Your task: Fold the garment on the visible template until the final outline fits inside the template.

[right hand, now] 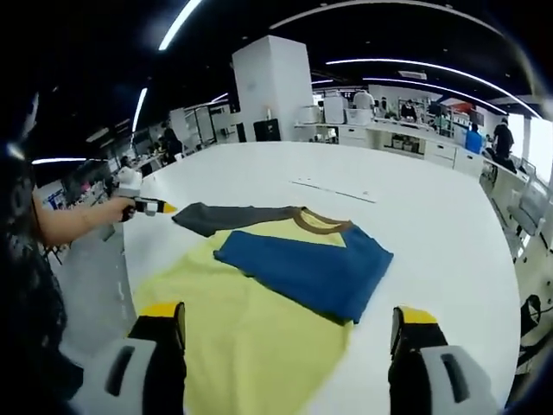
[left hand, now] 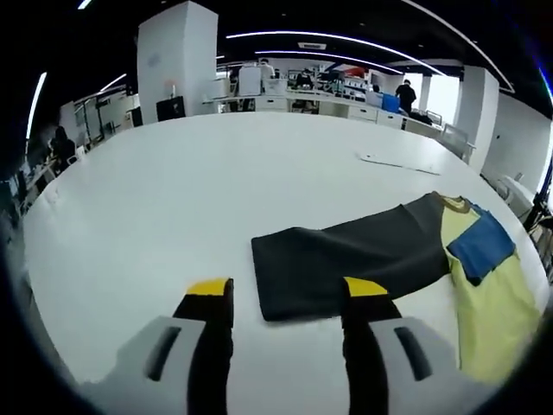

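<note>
Left gripper view: left gripper (left hand: 288,303) jaws spread, empty; T-shirt (left hand: 393,251) on white table (left hand: 173,199), dark grey sleeve ahead of the right jaw.

Right gripper view: right gripper (right hand: 289,324) jaws wide apart, empty; yellow body between them, blue sleeve folded across, brown collar beyond.

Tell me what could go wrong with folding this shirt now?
The dark sleeve lies stretched far out; if the open left tool grabs only one layer, it may fold crooked. The blue sleeve is already folded over the yellow body; the open right tool could drag it loose.
</note>
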Available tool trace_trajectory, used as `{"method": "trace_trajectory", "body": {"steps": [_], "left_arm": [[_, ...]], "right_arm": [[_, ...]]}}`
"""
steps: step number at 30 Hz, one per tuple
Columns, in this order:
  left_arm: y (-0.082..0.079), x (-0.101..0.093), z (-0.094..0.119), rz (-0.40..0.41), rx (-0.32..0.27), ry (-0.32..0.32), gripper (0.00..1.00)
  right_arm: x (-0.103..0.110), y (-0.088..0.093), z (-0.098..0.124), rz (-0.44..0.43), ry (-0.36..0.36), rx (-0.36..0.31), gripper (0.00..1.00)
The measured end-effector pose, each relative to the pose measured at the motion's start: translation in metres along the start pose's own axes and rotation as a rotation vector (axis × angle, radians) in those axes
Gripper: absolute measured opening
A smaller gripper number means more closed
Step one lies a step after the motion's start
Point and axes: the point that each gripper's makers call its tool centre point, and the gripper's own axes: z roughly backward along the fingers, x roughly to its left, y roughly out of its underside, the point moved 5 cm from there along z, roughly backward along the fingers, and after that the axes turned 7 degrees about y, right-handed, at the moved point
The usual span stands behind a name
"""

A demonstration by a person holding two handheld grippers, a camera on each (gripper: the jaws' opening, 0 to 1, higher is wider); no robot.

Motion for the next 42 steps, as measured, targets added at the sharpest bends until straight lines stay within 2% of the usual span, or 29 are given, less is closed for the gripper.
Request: {"method": "trace_trajectory", "body": {"steps": [7, 11, 15, 19, 22, 28, 33, 42], "left_arm": [[0.013, 0.005, -0.012, 0.004, 0.039, -0.027, 0.35], [0.022, 0.005, -0.015, 0.002, 0.081, -0.025, 0.23], [0.021, 0.007, -0.015, 0.046, 0.067, -0.035, 0.21], [0.022, 0.010, -0.016, 0.099, 0.072, -0.046, 0.07], [0.022, 0.010, -0.016, 0.103, 0.075, -0.047, 0.03], [0.023, 0.001, -0.008, 0.028, 0.087, -0.068, 0.01], [0.028, 0.000, -0.007, 0.011, 0.091, -0.077, 0.00], [0.021, -0.001, -0.002, 0.011, 0.086, -0.075, 0.00]], "right_arm": [[-0.003, 0.002, 0.001, -0.009, 0.022, 0.004, 1.00], [-0.005, 0.003, 0.002, -0.022, 0.035, 0.005, 0.99], [-0.006, 0.005, 0.003, -0.030, 0.045, 0.001, 0.99], [-0.007, 0.010, 0.004, -0.036, 0.059, 0.017, 0.98], [-0.006, 0.011, 0.004, -0.028, 0.060, 0.024, 0.98], [-0.005, 0.010, 0.003, -0.023, 0.064, 0.025, 0.98], [-0.004, 0.010, 0.003, -0.010, 0.062, 0.032, 0.98], [-0.005, 0.011, 0.005, -0.020, 0.070, 0.032, 0.99]]}}
